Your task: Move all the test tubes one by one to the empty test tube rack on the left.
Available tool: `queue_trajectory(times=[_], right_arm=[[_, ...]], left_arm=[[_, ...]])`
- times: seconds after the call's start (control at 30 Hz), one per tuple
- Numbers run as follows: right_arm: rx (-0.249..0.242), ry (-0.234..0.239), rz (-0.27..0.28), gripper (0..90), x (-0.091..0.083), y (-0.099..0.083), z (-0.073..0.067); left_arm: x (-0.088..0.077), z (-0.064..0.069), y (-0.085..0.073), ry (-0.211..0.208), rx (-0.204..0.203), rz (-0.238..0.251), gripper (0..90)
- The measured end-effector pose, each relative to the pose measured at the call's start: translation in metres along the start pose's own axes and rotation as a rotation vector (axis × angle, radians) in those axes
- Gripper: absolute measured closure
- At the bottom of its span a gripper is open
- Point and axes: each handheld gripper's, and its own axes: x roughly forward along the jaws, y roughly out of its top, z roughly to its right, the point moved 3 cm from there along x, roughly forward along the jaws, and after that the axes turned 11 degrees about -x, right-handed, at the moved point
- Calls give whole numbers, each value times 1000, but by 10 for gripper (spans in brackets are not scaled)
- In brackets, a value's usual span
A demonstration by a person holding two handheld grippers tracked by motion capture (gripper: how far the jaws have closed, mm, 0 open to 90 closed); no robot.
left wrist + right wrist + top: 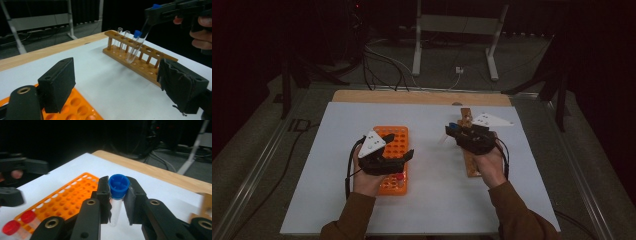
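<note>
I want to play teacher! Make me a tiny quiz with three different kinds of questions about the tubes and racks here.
1. True or false: the right gripper is shut on a blue-capped tube.
2. What colour is the rack under the left gripper?
3. The red-capped tubes stand in: A) the wooden rack B) the orange rack C) on the white table.

Key: 1 true. 2 orange. 3 B.
</note>
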Motion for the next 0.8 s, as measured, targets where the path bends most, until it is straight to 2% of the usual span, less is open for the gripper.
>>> queue_trajectory(times=[0.1,0.27,0.43,0.53,0.7,0.8], right_arm=[[-10,28,-2,761,8,4,-10],[-18,72,-3,760,20,10,-25],[-15,110,-9,761,30,12,-37],[-16,128,-14,761,35,13,-42],[-17,148,-17,761,38,13,-47],[-10,151,-14,761,39,13,-47]], left_arm=[[6,4,3,-29,20,-16,206],[17,10,6,-48,55,-47,259],[29,12,7,-65,89,-84,480],[33,12,6,-55,111,-105,593],[36,10,5,-46,113,-108,728],[35,9,5,-41,117,-106,749]])
